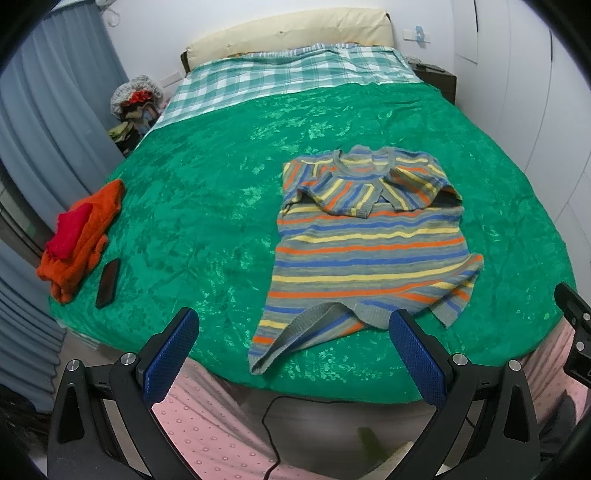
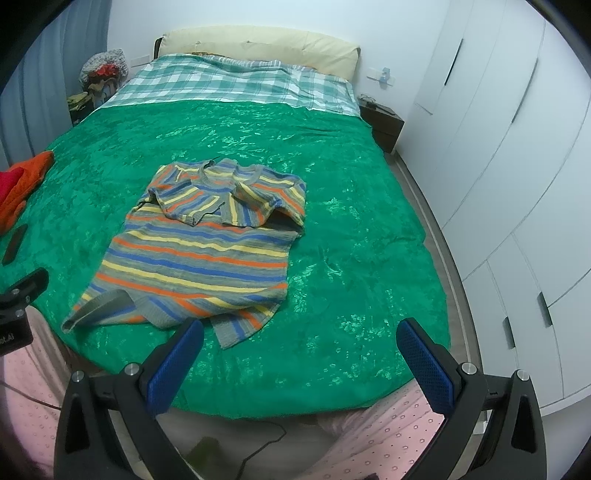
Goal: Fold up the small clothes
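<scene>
Ahead of the grippers lies a sweater [image 1: 369,251] striped in grey, blue, yellow and orange, on a shiny emerald-green bedspread [image 1: 221,206]. Beyond it a teal-and-white checked sheet [image 1: 280,74] meets a cream headboard [image 1: 291,29]. Far to the left gripper's [image 1: 291,328] left sit an orange garment [image 1: 88,236] under a red one [image 1: 70,229], beside a black phone [image 1: 108,283]; the gripper pads [image 1: 170,354] are blue.

Perhaps "ot.AI" on left claw [image 2: 14,317]

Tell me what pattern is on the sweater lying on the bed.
The sweater has horizontal stripes of grey, blue, yellow and orange; clearest in the left wrist view.
</scene>
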Demonstrator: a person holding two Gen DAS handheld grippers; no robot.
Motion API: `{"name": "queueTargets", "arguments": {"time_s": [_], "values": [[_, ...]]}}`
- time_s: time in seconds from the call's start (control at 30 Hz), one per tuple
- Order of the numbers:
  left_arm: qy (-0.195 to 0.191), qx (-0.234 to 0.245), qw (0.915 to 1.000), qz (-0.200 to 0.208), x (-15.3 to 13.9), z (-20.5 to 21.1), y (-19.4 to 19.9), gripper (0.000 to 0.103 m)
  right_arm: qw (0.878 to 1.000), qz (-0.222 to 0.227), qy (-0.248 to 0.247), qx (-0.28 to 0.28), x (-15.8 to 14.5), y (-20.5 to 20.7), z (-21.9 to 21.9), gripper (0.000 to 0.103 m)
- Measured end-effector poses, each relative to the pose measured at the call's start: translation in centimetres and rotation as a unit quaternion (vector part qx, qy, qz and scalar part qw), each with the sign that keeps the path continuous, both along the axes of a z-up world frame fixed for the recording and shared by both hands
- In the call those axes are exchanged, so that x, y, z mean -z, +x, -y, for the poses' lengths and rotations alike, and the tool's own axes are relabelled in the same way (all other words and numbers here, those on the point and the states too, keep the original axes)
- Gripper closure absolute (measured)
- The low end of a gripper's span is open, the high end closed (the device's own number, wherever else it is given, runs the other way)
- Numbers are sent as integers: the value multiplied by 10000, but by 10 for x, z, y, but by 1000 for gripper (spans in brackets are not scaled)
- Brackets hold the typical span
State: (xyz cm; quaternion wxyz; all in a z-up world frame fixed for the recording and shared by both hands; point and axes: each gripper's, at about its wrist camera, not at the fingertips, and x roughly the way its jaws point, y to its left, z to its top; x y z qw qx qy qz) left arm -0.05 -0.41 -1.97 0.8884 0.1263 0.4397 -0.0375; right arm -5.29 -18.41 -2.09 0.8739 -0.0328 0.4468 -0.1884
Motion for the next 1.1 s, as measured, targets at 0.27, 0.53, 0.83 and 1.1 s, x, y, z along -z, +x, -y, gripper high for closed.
{"name": "queueTargets", "arguments": {"time_s": [0.27,0.53,0.83,1.1], "values": [[10,0,10000,2,0,2,0,0,10000,3,12,-7,-1,-1,-2,0],[56,6,10000,11,1,1,0,0,10000,-3,31,-11,-1,-1,-2,0],[81,8,10000,1,2,1,-1,0,10000,-14,46,-22,-1,-2,-5,0],[88,15,10000,-9,3,2,-2,0,10000,-24,12,-7,-1,-4,-7,0]]}}
